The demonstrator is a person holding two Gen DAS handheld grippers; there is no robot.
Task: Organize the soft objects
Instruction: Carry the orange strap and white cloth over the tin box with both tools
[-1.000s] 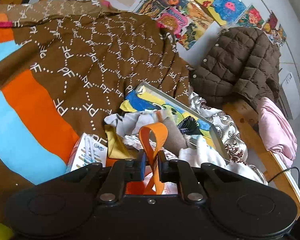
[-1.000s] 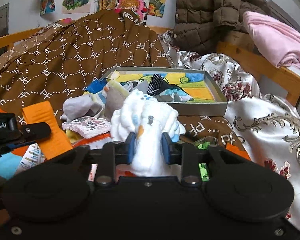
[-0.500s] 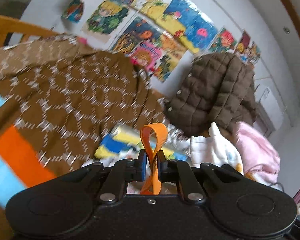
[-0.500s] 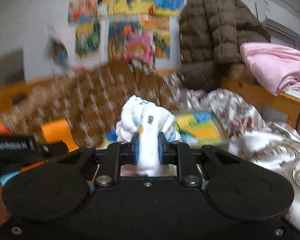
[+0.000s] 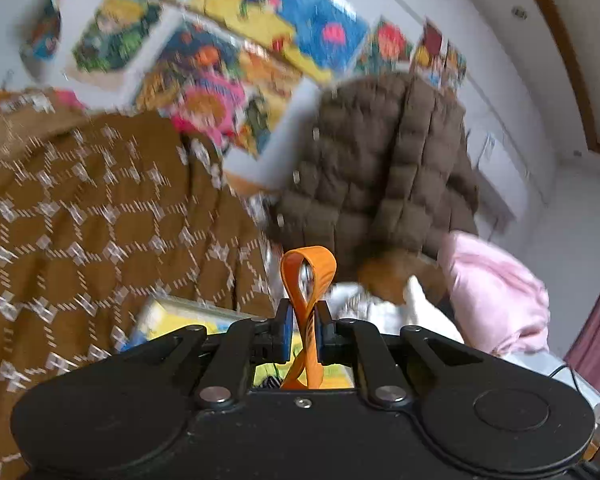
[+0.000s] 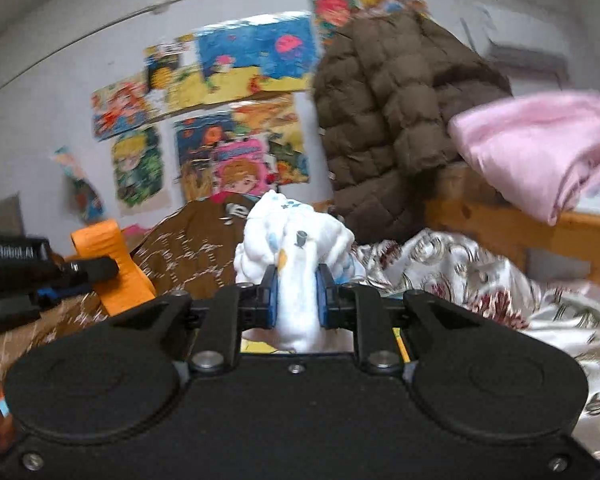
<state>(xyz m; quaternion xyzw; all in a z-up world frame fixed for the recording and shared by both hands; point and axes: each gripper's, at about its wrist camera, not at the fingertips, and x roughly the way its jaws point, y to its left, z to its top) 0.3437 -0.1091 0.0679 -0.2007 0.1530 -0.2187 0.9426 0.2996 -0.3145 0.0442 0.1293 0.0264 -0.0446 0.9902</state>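
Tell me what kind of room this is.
Probably a bedroom, likely a child's. Cartoon posters cover the wall, a brown patterned blanket is spread out like bedding, and a puffer jacket and pink cloth are draped over a wooden frame.

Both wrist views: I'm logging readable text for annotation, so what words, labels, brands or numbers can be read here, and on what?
"...Robot.AI", first letters blurred, on the left gripper body, right wrist view.
Brown patterned blanket: repeating white marks, too blurred to read.
Wall posters: any lettering too blurred to read.
Orange strap: dark print near the jaws, too small to read.
White plush toy in the right gripper: no text.
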